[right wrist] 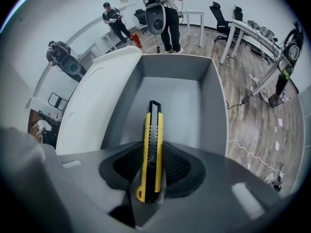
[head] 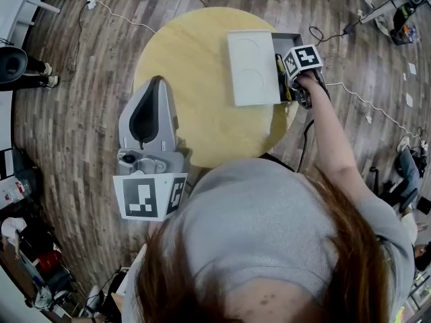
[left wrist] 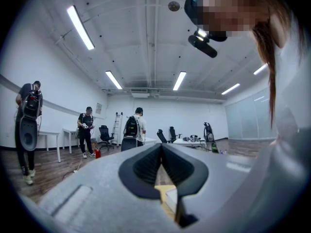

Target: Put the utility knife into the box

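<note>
Overhead, a round pale-wood table [head: 195,66] was shown on a plank floor [head: 81,147], with a grey box [head: 287,40] set at its far right edge. The box was open: its white lid [head: 250,66], marked by two shallow round impressions, was laid beside it toward the table's centre, against the box's left wall. Inside the box, plain grey floor and walls were seen. The utility knife [right wrist: 152,149], yellow and black, was clamped between the jaws of the right gripper [right wrist: 153,152], with the ribbed pads pressed on its two flat sides near the butt end. That gripper was pointed steeply down over the box, and the knife's black front end was directed into the opening, between the side walls and over the floor. Whether the tip was touching the floor could not be told. The left gripper [left wrist: 162,152] was held level over the table's near left edge, well apart from the box, its jaws closed together at the tips with nothing between them. Cables [head: 121,17] were trailed across the floor beyond the table. Several people [left wrist: 132,127], desks [left wrist: 48,137] and office chairs [left wrist: 104,132] were seen at the room's far side.
</note>
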{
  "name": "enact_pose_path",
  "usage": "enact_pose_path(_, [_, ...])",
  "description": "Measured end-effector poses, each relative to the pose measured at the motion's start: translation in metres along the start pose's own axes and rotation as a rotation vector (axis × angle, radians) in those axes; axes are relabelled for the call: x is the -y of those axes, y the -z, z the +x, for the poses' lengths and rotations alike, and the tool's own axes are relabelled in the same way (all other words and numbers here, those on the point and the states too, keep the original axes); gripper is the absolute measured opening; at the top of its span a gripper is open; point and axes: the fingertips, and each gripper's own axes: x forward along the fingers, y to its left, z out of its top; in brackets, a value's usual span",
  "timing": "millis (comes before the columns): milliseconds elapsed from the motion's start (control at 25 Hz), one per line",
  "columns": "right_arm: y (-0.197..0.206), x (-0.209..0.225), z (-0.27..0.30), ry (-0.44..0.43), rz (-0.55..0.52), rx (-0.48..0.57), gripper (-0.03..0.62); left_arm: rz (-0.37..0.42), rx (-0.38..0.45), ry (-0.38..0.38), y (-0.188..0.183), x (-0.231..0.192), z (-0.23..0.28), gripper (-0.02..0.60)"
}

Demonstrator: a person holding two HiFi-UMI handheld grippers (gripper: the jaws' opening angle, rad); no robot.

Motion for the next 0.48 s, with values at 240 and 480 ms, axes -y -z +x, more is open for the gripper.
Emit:
enact_pose_path(240, [-0.0002, -0.0004, 0.002, 0.026, -0.028, -0.019, 0.123, -0.004, 0.003, 0.005, -0.0019, 0.0009, -0.0007, -0.006])
enact_pose_path(480, [0.0, -0.0024, 0.0004, 0.034, -0.022, 0.006, 0.131, 0.004, 0.005, 0.001, -0.0047, -0.0006, -0.003, -0.006])
